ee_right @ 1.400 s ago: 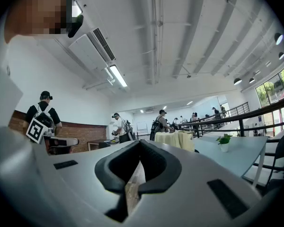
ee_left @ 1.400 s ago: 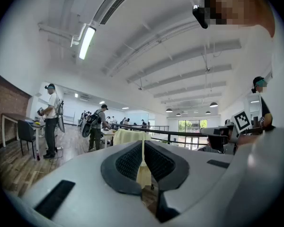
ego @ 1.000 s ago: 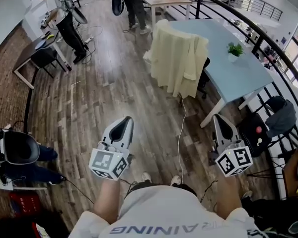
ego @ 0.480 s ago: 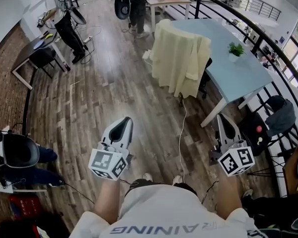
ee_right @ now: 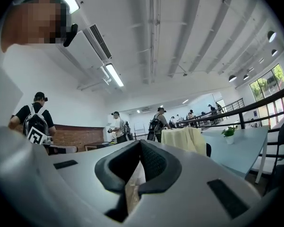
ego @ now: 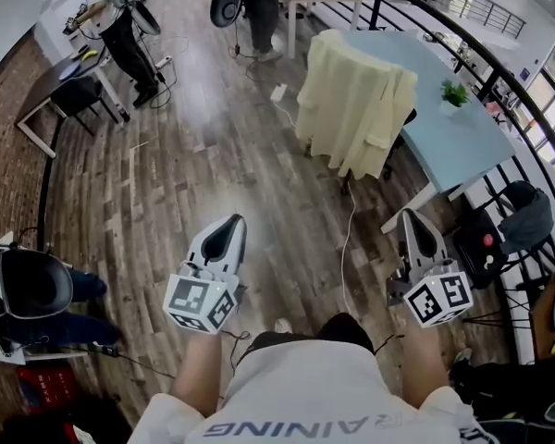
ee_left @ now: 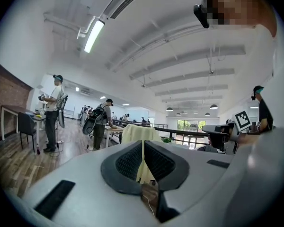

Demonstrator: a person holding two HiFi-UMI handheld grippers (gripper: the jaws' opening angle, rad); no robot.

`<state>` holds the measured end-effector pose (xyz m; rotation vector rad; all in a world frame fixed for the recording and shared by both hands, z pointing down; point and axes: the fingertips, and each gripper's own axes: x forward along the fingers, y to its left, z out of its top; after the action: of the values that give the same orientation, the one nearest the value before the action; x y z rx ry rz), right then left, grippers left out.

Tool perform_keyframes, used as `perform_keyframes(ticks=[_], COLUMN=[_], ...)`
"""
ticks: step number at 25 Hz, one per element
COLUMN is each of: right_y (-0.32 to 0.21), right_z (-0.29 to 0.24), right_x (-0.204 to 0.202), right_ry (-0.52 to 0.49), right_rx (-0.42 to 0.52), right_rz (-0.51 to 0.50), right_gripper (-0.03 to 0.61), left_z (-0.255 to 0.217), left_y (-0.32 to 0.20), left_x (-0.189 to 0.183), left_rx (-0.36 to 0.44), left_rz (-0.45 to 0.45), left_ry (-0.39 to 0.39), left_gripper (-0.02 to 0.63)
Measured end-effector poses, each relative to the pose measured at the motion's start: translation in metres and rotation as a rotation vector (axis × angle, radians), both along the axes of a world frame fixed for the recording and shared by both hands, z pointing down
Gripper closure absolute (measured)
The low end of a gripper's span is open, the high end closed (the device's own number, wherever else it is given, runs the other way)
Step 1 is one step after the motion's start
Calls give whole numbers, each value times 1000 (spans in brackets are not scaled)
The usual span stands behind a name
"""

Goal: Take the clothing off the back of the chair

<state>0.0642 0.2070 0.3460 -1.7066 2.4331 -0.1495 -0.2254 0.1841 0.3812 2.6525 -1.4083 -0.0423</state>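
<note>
Head view: L tongs (ego: 233,222), R tongs (ego: 413,218) shut; clothing (ego: 356,109) well apart.

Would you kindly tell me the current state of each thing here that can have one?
Clothing: draped over the back of the chair, untouched.
Left gripper: shut, empty, short of the chair.
Right gripper: shut, empty, short of the chair.
Potted plant: upright on the table.
</note>
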Motion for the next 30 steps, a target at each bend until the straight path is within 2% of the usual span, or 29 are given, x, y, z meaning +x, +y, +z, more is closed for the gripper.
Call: perform_keyframes(ticks=[6, 12, 19, 30], right_y=[-38, -98, -177, -287], right_z=[3, 9, 4, 11], right_x=[-12, -11, 24, 112], right_ry=[-1, -16, -14, -39], right_rx=[-20, -17, -12, -14], right_rz=[-5, -33, -37, -10], right_gripper=[555, 555, 555, 555], left_z=[9, 6, -4, 1], left_y=[-26, -76, -157, -271], left_x=[-21, -17, 21, 116], left_rx=[-18, -6, 5, -15], left_rz=[-19, -34, -31, 28], left_ry=[4, -10, -10, -24], left_gripper=[569, 569, 569, 569])
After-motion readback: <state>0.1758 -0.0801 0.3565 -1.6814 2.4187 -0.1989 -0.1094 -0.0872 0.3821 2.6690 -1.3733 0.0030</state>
